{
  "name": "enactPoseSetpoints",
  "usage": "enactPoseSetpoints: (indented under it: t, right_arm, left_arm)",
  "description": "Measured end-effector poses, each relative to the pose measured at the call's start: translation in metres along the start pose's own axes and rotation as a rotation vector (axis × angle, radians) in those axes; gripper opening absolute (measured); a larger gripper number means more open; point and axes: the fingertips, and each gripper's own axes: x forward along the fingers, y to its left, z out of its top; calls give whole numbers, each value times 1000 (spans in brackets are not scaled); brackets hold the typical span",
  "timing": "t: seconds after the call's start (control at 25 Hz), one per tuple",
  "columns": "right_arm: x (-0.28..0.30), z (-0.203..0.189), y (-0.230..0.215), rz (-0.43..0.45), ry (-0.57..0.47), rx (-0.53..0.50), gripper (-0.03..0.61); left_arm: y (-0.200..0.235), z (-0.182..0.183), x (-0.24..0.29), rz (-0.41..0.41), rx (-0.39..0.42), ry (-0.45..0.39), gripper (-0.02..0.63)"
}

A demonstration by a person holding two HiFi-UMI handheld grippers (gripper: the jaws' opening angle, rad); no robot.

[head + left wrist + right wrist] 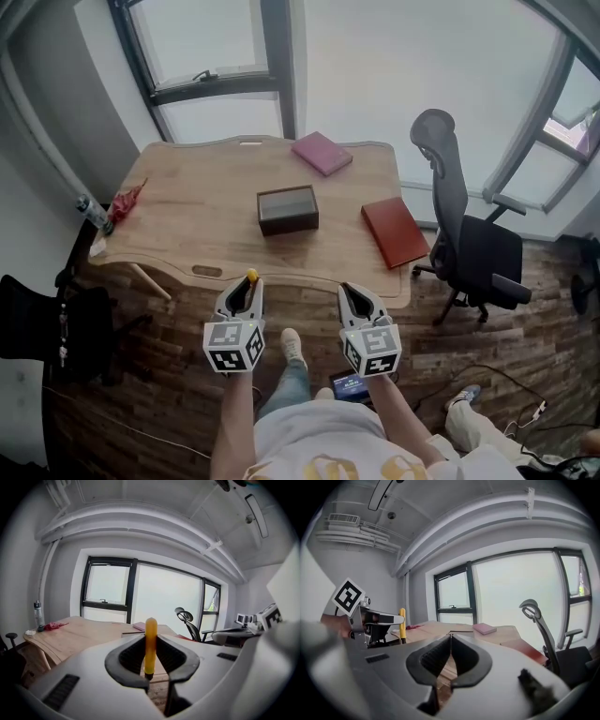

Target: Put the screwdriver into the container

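Note:
My left gripper (249, 284) is shut on a screwdriver with a yellow handle (251, 276), which stands upright between the jaws (150, 644). The handle also shows at the left of the right gripper view (401, 625). My right gripper (352, 293) is shut with nothing in it; its jaws meet at the tip (450, 637). Both grippers hang side by side just in front of the near edge of the wooden table (187, 225). The container, a dark open box (288, 209), sits at the middle of the table, well beyond both grippers.
A pink book (322, 153) lies at the table's far edge and a red book (396, 231) at its right. A bottle (94, 214) and a red cloth (126, 201) sit at the left corner. A grey office chair (469, 234) stands right of the table.

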Motion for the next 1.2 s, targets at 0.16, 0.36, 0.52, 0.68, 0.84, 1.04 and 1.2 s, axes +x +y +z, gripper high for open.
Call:
enactPoseSetpoints:
  t: [0.16, 0.36, 0.52, 0.68, 0.84, 1.04, 1.2]
  right_arm:
    - [39, 5, -14, -5, 10, -8, 32]
    - [101, 19, -39, -29, 18, -9, 32]
    - [144, 33, -55, -53, 29, -4, 32]
    - [185, 43, -68, -77, 40, 2, 32]
    - [222, 44, -80, -101, 65, 12, 32]
    - [259, 42, -93, -133, 88, 23, 32]
    - [276, 40, -103, -168, 94, 33, 32]
  left_arm:
    - [21, 9, 39, -1, -12, -6, 77]
    - [51, 24, 101, -18, -21, 3, 77]
    - [69, 38, 148, -49, -18, 25, 77]
    - [86, 51, 191, -83, -17, 33, 77]
    - [103, 57, 230, -110, -29, 52, 77]
    - [118, 63, 270, -152, -46, 61, 77]
    - [123, 70, 293, -188, -44, 59, 77]
